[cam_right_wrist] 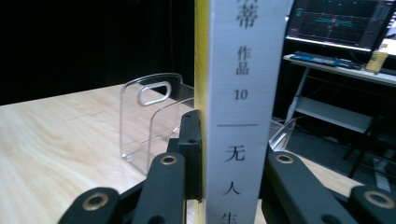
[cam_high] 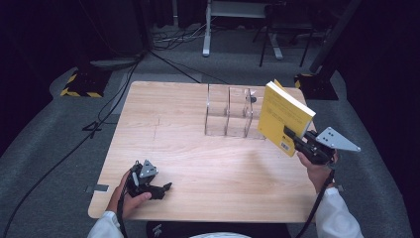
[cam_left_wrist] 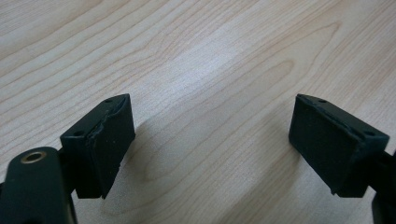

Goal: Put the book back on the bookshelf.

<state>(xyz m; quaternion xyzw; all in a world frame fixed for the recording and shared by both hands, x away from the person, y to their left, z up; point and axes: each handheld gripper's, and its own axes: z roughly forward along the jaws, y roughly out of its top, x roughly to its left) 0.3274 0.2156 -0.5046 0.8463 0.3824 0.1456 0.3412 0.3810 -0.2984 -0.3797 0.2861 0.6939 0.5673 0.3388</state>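
- Gripping a yellow book (cam_high: 285, 118) in my right gripper (cam_high: 295, 139), raised beside the clear acrylic rack (cam_high: 230, 116) (spine toward me).
- My left gripper (cam_high: 161, 190) hangs spread wide, empty, over the wooden table (cam_high: 198, 163).

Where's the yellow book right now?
In the high view the yellow book is at the table's right side, clamped in the right gripper and raised beside the right end of the clear acrylic rack.
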